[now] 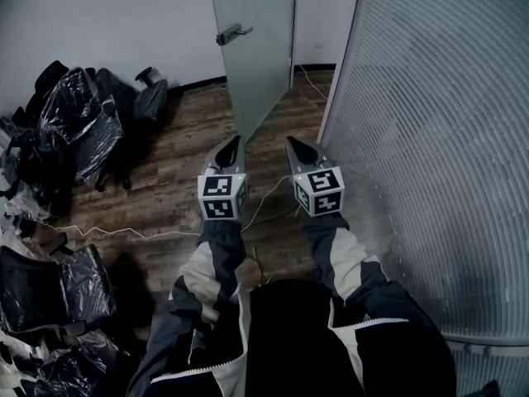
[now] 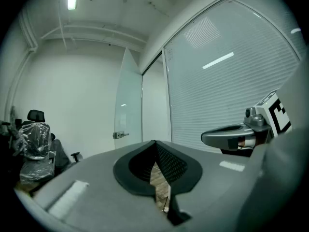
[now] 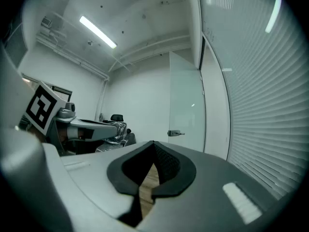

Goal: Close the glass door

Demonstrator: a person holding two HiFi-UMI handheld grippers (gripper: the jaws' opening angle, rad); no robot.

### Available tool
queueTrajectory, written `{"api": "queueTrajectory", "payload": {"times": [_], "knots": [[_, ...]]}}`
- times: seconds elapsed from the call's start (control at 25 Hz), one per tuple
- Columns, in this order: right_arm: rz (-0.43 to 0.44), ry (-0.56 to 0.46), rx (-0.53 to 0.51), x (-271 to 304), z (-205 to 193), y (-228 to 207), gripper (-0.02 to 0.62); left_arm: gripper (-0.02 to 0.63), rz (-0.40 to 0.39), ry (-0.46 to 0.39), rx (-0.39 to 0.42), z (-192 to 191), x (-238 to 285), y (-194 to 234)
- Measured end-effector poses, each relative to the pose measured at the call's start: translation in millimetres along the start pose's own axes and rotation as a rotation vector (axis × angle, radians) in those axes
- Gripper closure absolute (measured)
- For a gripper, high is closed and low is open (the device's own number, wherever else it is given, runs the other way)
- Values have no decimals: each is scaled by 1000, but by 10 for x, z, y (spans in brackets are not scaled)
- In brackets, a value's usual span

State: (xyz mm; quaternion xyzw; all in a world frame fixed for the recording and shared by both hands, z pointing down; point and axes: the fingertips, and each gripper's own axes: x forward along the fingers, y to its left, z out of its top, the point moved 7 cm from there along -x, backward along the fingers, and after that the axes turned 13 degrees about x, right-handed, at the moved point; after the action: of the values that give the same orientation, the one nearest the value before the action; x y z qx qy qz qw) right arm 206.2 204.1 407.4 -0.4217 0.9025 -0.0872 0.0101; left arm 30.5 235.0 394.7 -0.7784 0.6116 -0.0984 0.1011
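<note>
The frosted glass door (image 1: pixel 256 48) stands open, swung into the room, with a metal handle (image 1: pixel 233 33) on its left face. Both grippers are held level side by side, a stretch short of the door's lower edge. My left gripper (image 1: pixel 231 142) is shut with nothing between its jaws, and my right gripper (image 1: pixel 291 142) is shut and empty too. In the left gripper view the door (image 2: pixel 128 105) and its handle (image 2: pixel 120 135) lie ahead past the left gripper (image 2: pixel 155 142). From the right gripper (image 3: pixel 153 142) I see the door (image 3: pixel 186 105) and handle (image 3: pixel 175 133) ahead.
A striped frosted glass partition (image 1: pixel 430 122) fills the right side. Several office chairs wrapped in plastic (image 1: pixel 74 122) crowd the left. A thin cable (image 1: pixel 124 232) runs across the wooden floor (image 1: pixel 173 197). A white wall (image 1: pixel 107 23) is behind the door.
</note>
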Motion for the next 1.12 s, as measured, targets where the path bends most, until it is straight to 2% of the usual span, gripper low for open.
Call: {"api": "queueTrajectory", "payload": {"times": [0.48,0.68,1.12], "knots": [[17,13,-2,114,-16,96,594,602,4,3,-1,-47,1,121],[36,-14,13,158,-32,170,591,603,5,3,-1,-106,-21,189],[27,29,3,540,-141,480,591,603,-13,17,-27,-318,-16,656]]}}
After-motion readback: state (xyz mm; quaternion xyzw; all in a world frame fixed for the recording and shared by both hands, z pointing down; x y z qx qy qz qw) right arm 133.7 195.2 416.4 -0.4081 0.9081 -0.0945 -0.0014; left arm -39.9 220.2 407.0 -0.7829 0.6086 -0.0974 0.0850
